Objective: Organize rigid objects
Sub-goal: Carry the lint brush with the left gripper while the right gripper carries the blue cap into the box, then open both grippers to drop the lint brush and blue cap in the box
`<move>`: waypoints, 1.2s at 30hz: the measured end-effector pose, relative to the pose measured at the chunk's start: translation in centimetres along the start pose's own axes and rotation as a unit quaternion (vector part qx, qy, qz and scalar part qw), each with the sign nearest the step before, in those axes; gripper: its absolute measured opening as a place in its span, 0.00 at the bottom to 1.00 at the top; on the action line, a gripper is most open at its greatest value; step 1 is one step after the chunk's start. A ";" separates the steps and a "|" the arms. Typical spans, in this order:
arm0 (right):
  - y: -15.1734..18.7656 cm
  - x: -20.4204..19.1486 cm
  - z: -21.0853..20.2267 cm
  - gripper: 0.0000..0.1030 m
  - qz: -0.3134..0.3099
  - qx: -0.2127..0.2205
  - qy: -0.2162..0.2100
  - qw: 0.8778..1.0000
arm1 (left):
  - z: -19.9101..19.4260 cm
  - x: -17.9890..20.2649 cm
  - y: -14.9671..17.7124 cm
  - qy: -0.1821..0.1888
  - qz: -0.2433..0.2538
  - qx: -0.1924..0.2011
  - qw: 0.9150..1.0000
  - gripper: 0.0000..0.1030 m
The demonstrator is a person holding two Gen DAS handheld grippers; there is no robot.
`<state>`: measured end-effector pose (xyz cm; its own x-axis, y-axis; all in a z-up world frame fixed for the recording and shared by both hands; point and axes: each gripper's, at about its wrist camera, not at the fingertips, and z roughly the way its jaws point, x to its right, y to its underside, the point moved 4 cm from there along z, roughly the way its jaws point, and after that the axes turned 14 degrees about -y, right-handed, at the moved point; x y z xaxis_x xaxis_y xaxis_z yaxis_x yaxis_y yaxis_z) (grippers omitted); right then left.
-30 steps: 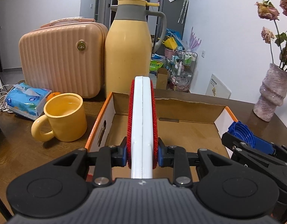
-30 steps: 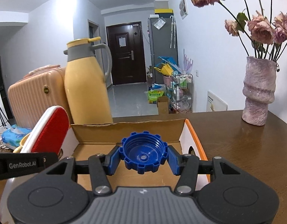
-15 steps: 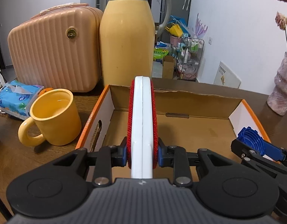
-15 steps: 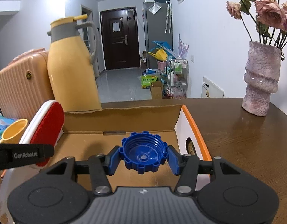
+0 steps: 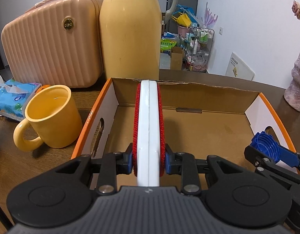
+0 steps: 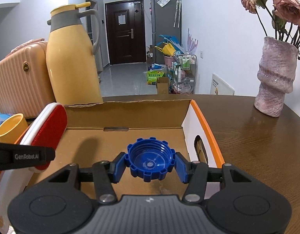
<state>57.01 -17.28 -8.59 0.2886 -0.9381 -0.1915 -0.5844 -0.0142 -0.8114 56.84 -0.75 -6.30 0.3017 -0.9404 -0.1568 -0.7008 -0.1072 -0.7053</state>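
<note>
The white, red-faced lint brush (image 5: 149, 124) is pinched edge-on by the left gripper (image 5: 149, 160) and the rigid, light blue screw cap (image 6: 150, 160) across its ribbed rim by the right gripper (image 6: 150, 164), both held over the open cardboard box (image 6: 130, 115); the ribbed rim and the brush's nap are judged secure holds.

It was a home: ahead of the gripper stood a dark entry door (image 6: 125, 31), a fridge (image 6: 166, 13) and a vase (image 6: 275, 81) of dried roses.
</note>
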 end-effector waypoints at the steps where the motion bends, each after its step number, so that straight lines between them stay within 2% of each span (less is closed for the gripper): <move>1: 0.0 0.0 -0.1 0.51 0.002 0.000 0.000 1.000 | -0.1 0.0 -0.1 0.001 0.001 0.003 1.000 0.33; 3: -0.1 0.2 -0.2 0.58 0.004 0.001 0.000 1.000 | -0.8 -0.1 -0.3 0.000 0.000 0.017 1.000 0.46; 5: -0.2 0.2 -0.4 0.65 0.004 0.005 0.001 1.000 | -2.0 -0.5 -0.7 -0.004 -0.006 0.042 0.999 0.82; 6: -0.3 0.3 -0.5 0.69 0.005 0.007 0.001 1.000 | -2.6 -0.8 -0.8 -0.005 -0.010 0.051 0.999 0.87; 9: -0.4 0.3 -0.7 0.80 0.004 0.011 0.000 1.000 | -3.4 -1.1 -1.0 -0.008 -0.018 0.064 0.998 0.87; 16: -0.6 0.2 -1.1 0.95 0.001 0.015 0.007 1.000 | -3.3 -1.1 -1.0 -0.005 -0.017 0.058 0.998 0.91; 27: -0.9 0.2 -2.6 0.98 0.002 0.023 0.010 1.000 | -4.3 -2.2 -0.7 -0.008 -0.022 0.073 0.997 1.00; 36: -0.5 -1.1 -4.7 0.99 -0.020 0.031 0.014 0.999 | -5.8 -3.8 0.0 -0.008 -0.026 0.088 0.996 1.00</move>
<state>53.45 -17.84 -5.36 0.2893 -0.9465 -0.1430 -0.5236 -0.0314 -0.8514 51.91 0.97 -1.66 0.3458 -0.9296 -0.1273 -0.5604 -0.0958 -0.8227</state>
